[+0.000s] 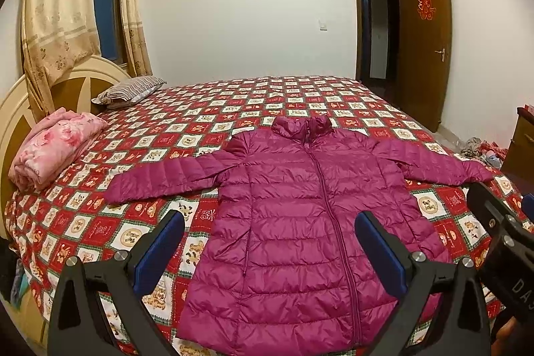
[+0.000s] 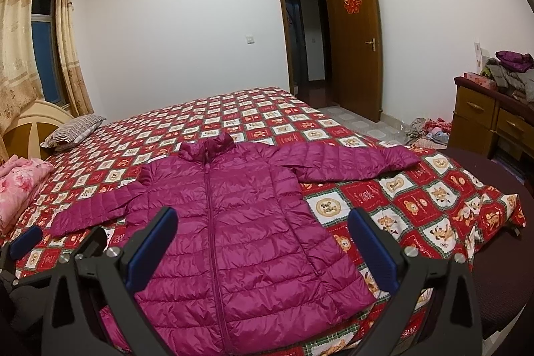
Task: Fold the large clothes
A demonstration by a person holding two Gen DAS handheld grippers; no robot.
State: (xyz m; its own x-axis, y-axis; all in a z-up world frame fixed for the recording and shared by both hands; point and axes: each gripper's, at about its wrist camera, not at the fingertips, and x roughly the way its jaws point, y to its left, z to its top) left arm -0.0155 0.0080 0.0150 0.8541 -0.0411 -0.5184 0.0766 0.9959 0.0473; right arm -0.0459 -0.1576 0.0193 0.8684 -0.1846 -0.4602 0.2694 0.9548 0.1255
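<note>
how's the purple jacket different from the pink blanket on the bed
The jacket is spread flat, sleeves out and zipped up; the blanket is folded into a thick bundle.
The jacket is plain glossy purple with quilted seams; the blanket is pink with a flower print.
The jacket lies just ahead of both open grippers, left and right; the blanket sits by the headboard.
Both rest on the red checked bedspread.

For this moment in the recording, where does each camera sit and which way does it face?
Left wrist: above the bed's near edge, looking along its own open fingers at the jacket; the right gripper shows at right.
Right wrist: further right, facing likewise; its open fingers frame the jacket.
Shared: jacket, pillow, pink bedding, door.
</note>
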